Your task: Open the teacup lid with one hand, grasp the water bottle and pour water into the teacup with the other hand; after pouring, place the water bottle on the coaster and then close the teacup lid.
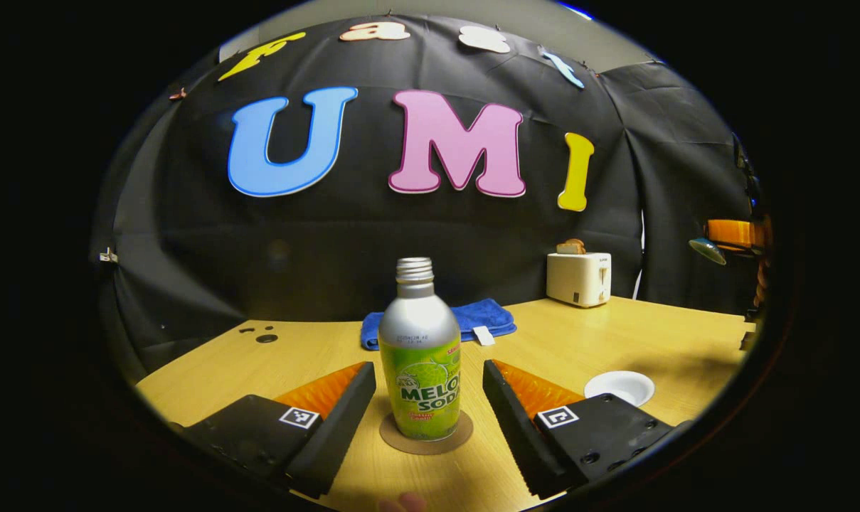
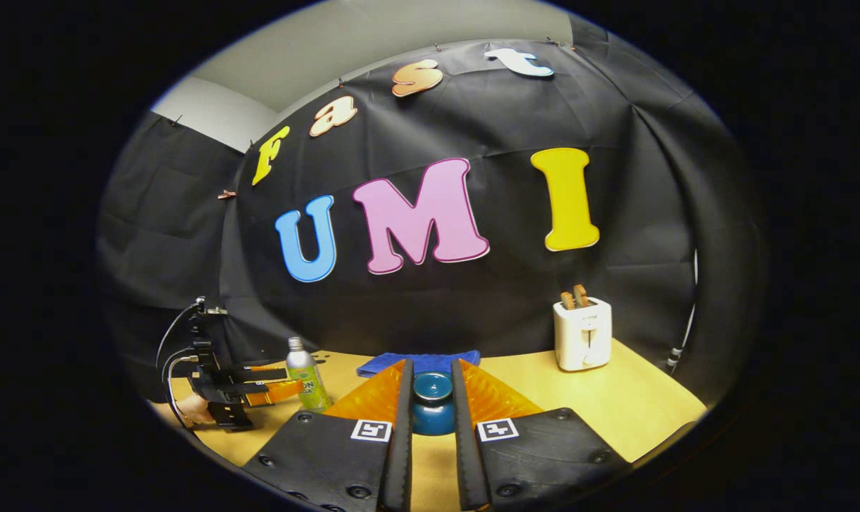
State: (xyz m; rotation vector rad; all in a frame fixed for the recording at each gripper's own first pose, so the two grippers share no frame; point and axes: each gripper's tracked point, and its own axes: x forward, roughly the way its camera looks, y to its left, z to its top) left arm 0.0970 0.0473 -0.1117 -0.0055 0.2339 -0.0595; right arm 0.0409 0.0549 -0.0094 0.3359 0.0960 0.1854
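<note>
A silver water bottle with a green label stands upright on a round brown coaster. My left gripper is open, one finger on each side of the bottle with a gap to it. In the right gripper view the bottle stands at the far left beside the left gripper. My right gripper is shut on the dark blue teacup lid. In the left gripper view the right gripper holds the lid in the air at the far right. A white round dish lies behind my right finger.
A white toaster with toast stands at the back right of the wooden table; it is also in the right gripper view. A folded blue cloth lies behind the bottle. A hand holds the left gripper.
</note>
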